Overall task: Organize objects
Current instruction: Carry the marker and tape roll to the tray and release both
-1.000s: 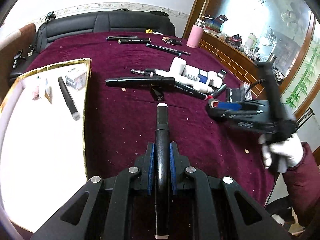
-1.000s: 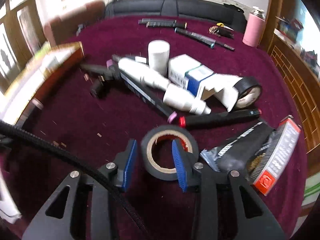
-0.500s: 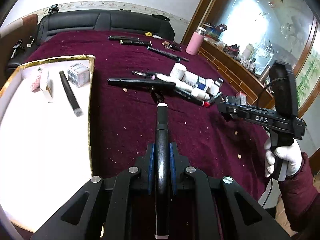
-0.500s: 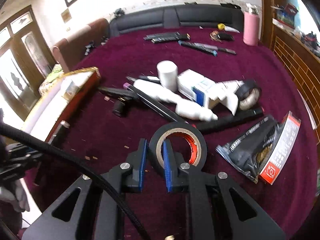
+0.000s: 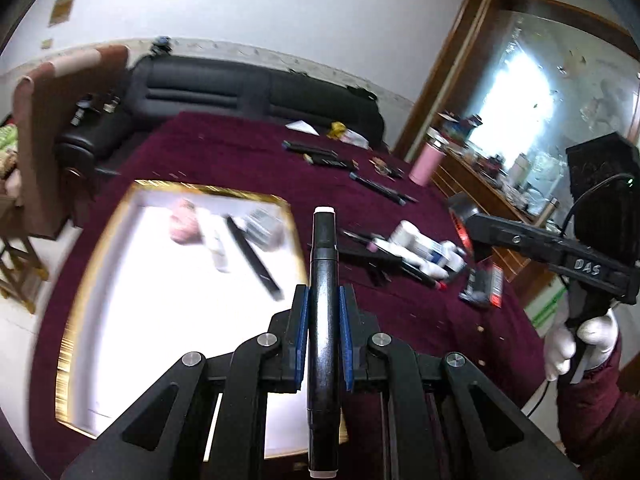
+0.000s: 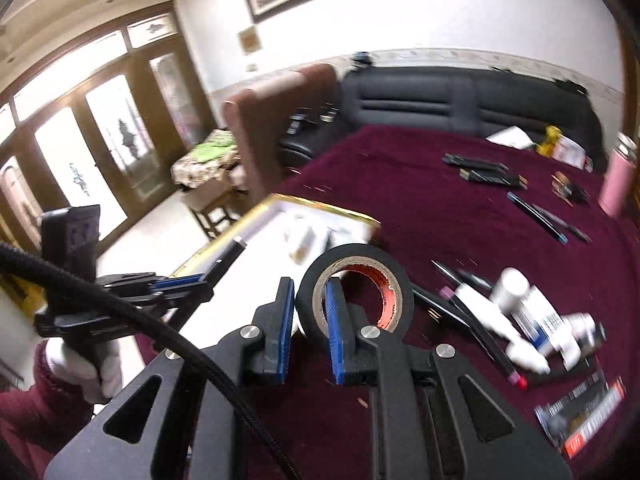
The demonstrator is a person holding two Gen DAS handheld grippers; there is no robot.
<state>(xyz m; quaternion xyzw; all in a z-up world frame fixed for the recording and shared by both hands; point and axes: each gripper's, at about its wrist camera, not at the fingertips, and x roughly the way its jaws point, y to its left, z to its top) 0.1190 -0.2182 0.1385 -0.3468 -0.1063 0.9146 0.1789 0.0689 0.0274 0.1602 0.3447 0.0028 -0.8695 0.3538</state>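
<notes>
Surroundings: maroon cloth (image 5: 224,152) over the table, black sofa (image 5: 256,96) along the far edge, pink bottle (image 5: 426,162) at far right beside a wooden cabinet
Tray: gold-rimmed white tray (image 5: 70,320) on the cloth at left; blurred inside it a black pen (image 5: 252,258), a small box and a pinkish lump
Clutter: pile of white tubes (image 6: 500,320) and dark pens right of the tray; red-and-black packet (image 6: 580,416) near the table's near right edge; more pens (image 6: 486,170) near the sofa
In the way: thick black cable (image 6: 160,328) crossing the lower left of the right wrist view
Left gripper (image 5: 323,316): blue pads clamped on a black marker (image 5: 323,280), held above the tray's right rim
Marker look: glossy black barrel, white tips at both ends, pointing straight forward between the fingers
Right gripper (image 6: 308,316): closed through a tape roll (image 6: 356,292), one finger inside the core, one outside, lifted above the cloth near the tray corner
Tape look: black roll, tan cardboard core with red print, standing on edge
</notes>
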